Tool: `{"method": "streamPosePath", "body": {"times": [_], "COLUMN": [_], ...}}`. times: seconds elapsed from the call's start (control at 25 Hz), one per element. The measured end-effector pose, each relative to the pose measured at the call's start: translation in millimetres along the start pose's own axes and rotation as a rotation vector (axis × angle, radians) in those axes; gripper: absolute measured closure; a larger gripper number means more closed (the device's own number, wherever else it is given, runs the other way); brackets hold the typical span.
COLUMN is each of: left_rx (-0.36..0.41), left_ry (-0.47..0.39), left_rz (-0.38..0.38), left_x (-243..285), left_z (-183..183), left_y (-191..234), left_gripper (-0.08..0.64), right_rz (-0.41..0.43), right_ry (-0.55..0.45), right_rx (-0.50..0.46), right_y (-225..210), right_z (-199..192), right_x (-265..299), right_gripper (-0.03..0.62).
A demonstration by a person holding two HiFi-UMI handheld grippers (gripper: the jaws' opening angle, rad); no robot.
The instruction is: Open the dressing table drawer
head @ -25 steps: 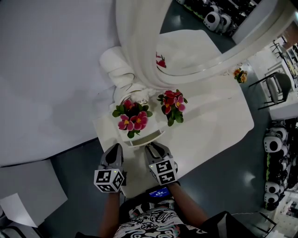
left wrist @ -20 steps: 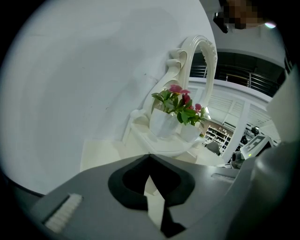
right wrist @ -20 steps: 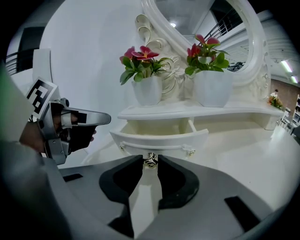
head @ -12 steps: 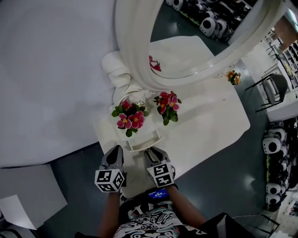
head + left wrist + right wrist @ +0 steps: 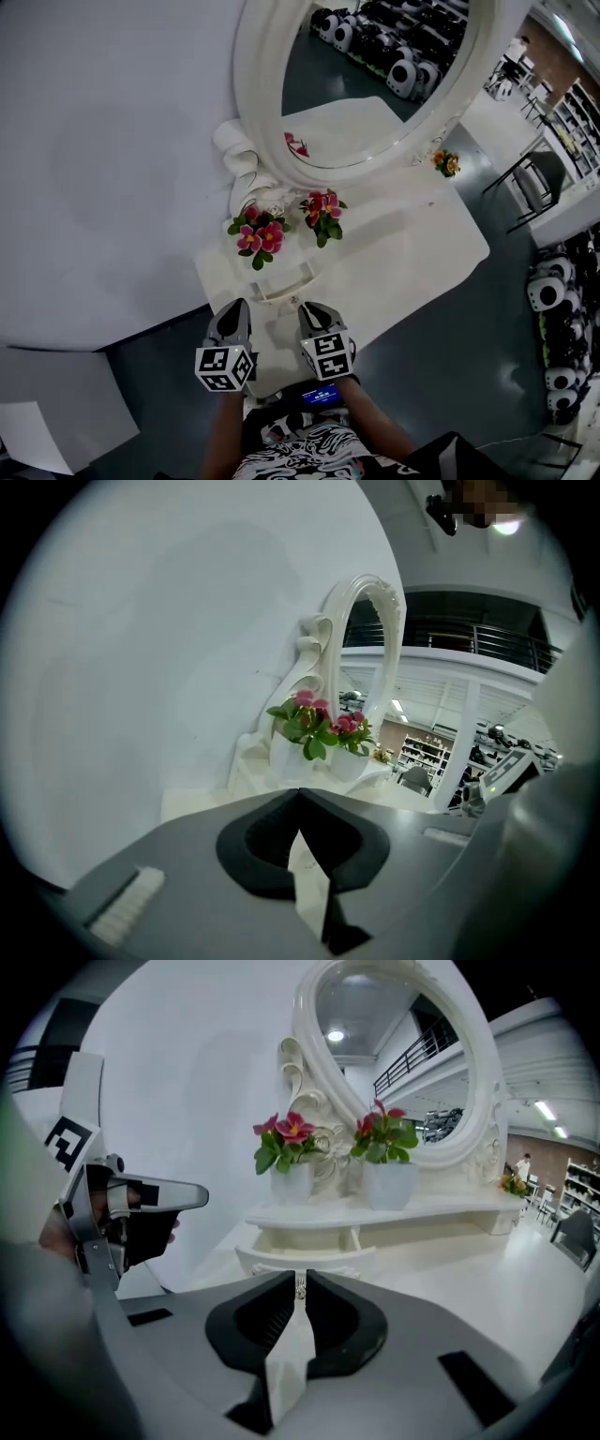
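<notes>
Right gripper view: right gripper (image 5: pixel 301 1276) jaws closing to a narrow slit, knob (image 5: pixel 300 1289) of the pulled-out drawer (image 5: pixel 305 1258) visible through it. Left gripper (image 5: pixel 298 793) jaws together, empty.

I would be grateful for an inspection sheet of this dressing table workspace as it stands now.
Surface: white table, standing against a white wall.
Job's things: drawer pulled out; its knob faces the right gripper.
Clutter: left pot and right pot of pink flowers on the shelf above the drawer; oval mirror behind them.
Grippers: left gripper fingers together, empty; right gripper fingers closing with a narrow gap, the knob showing through it, no grip evident.
Cables: nothing seen.
Surroundings: dark floor.
</notes>
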State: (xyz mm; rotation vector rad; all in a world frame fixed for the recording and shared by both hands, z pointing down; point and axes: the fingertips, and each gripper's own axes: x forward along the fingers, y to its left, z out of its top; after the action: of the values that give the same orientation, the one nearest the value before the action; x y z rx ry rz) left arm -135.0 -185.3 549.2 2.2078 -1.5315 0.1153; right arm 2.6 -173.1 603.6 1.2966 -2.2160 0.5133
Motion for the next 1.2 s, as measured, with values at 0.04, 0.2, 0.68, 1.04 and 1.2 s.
{"method": "streamPosePath", "body": {"times": [0.04, 0.2, 0.68, 1.04, 1.2], "left_rx": [0.006, 0.028, 0.083, 0.085, 0.086], "left_ry": [-0.010, -0.046, -0.087, -0.084, -0.079], "left_rz": [-0.006, -0.027, -0.058, -0.059, -0.062], "left_x": [-2.8, -13.3, -26.4, -25.9, -25.1], "left_z": [3.5, 17.0, 34.1, 33.2, 33.9], "left_y": [-3.3, -15.6, -32.6, -32.5, -32.6], "left_gripper": [0.558, 0.558, 0.558, 0.558, 0.558], "right_rz": [-0.012, -0.044, -0.064, -0.081, -0.077], "right_ry": [-0.026, -0.102, -0.173, -0.166, -0.174], "right_rx": [-0.006, -0.044, -0.036, -0.052, -0.043], "right_y": [-0.2, 2.5, 2.5, -1.8, 0.3], "right_z": [7.1, 29.4, 44.3, 46.4, 49.8], "right_x": [-5.7, -28.2, -61.2, -61.0, -60.6], "right_gripper": [0.562, 0.589, 0.591, 0.591, 0.591]}}
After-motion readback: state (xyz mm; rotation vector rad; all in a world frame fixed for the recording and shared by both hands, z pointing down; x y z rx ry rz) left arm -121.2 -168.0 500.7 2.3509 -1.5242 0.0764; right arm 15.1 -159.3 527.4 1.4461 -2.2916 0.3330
